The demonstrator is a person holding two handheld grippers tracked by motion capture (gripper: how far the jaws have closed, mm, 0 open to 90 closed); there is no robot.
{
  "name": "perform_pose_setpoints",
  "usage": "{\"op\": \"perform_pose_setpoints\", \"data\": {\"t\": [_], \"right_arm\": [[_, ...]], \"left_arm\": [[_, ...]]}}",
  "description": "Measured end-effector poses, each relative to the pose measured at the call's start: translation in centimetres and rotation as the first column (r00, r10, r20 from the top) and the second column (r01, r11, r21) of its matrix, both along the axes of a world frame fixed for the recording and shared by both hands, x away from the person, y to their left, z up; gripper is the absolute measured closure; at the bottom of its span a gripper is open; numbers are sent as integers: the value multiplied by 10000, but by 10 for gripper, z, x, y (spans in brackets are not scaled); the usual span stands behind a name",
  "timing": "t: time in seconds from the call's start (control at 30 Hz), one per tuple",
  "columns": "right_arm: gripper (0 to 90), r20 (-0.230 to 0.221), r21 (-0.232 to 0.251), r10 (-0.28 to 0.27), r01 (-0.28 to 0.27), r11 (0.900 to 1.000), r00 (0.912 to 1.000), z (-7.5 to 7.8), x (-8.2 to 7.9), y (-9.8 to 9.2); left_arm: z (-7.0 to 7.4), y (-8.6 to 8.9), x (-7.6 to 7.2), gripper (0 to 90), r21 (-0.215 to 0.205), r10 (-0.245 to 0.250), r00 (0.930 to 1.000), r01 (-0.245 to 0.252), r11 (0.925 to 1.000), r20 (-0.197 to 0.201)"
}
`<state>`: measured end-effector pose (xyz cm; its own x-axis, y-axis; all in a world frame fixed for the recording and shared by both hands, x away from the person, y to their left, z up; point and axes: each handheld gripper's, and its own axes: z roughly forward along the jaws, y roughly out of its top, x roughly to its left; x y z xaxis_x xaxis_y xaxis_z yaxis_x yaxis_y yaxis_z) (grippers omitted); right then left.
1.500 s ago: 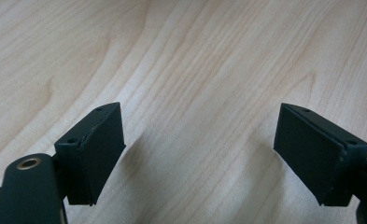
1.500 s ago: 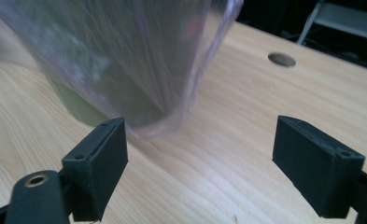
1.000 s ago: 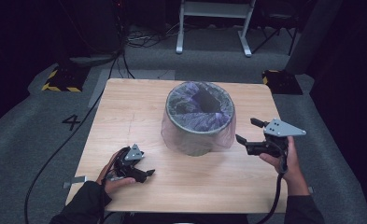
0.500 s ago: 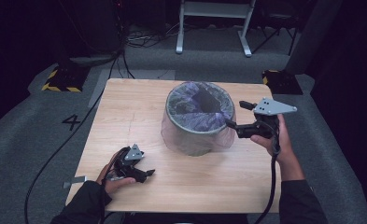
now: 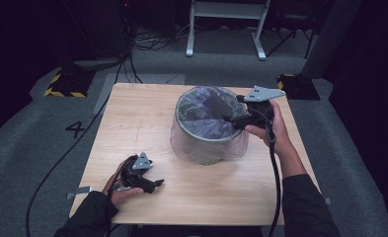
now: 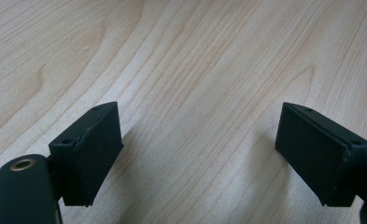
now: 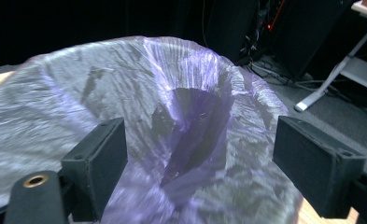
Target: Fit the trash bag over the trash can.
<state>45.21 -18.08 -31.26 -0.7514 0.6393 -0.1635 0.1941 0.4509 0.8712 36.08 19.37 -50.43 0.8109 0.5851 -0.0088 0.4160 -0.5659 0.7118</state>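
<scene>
A round grey bin [image 5: 206,143] lined with a thin purple plastic bag [image 5: 204,118] stands in the middle of the wooden table [image 5: 132,123]. My right gripper [image 5: 231,118] is at the bin's right rim, pointing over the opening, jaws open. In the right gripper view the bag [image 7: 190,116] spreads out below and between the open jaws of the right gripper [image 7: 200,163], with nothing held. My left gripper [image 5: 152,185] rests near the table's front left, open. The left gripper [image 6: 214,154] has bare wood [image 6: 195,70] between its jaws.
Cables trail across the grey floor [image 5: 33,148] behind and left of the table. A white metal stand [image 5: 226,29] is at the back. Yellow-black striped blocks [image 5: 63,84] sit at the back left, another [image 5: 295,84] at the right. A "4" [image 5: 76,129] marks the floor.
My right gripper has moved left and up from beside the bin to its right rim, now over the bag's opening. The left gripper has stayed put.
</scene>
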Motion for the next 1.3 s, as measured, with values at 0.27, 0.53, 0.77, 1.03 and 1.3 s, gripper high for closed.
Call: {"op": "perform_pose_setpoints", "data": {"t": [0.27,0.53,0.77,1.03,1.3], "right_arm": [[176,-530,-84,134,-139,9999,9985,-3,15,20],[189,-1226,-908,777,-891,9919,9894,-10,18,37],[206,-1372,-1371,1112,-1301,9820,9843,-13,17,38],[215,-1774,-2092,981,-1349,9685,9792,-17,20,41],[196,-2468,-3242,553,-1362,9361,9675,-21,25,51]], "left_arm": [[0,0,0,141,4,-44,10000,44,10000,22],[0,0,0,141,-9,-39,10000,39,10000,9],[0,0,0,141,-19,-39,10000,39,10000,-1],[0,0,0,141,-18,-44,10000,44,10000,3],[0,0,0,142,-11,-44,10000,44,10000,13]]}}
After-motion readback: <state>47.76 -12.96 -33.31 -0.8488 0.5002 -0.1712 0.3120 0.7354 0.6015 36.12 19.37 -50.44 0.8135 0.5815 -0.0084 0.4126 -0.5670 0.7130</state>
